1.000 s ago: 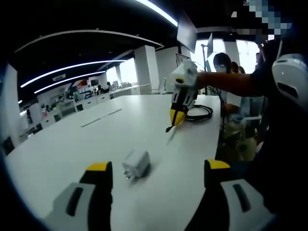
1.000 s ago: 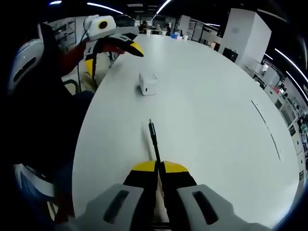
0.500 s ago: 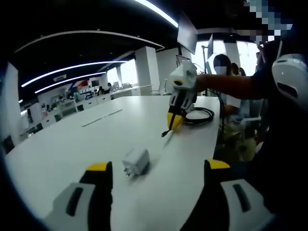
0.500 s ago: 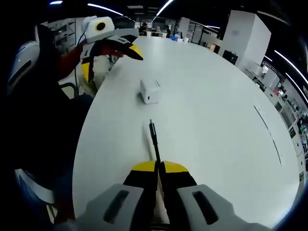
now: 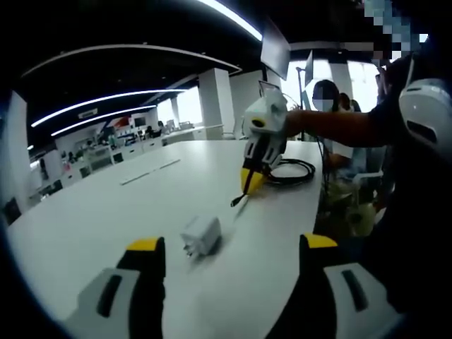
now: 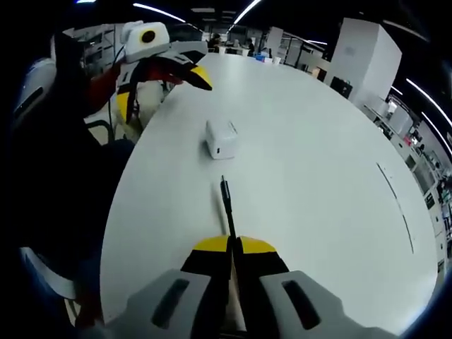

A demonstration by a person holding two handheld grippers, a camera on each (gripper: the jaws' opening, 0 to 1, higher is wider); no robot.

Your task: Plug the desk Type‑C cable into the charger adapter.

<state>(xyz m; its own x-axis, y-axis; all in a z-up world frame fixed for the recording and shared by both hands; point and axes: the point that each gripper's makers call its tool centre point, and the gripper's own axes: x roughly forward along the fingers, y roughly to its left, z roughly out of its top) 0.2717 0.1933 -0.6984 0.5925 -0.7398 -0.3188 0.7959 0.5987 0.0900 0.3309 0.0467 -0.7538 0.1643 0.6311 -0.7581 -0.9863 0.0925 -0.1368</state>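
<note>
Cable [image 6: 227, 205] is sitting pinched in your right gripper [image 6: 234, 248], aiming at the charger [image 6: 221, 138] mid-frame, not plugged yet; your left gripper [image 5: 232, 248] is gaping, holding nothing.

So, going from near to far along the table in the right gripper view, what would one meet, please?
Right hand-held gripper → Type-C cable plug → charger adapter → left hand-held gripper.
</note>
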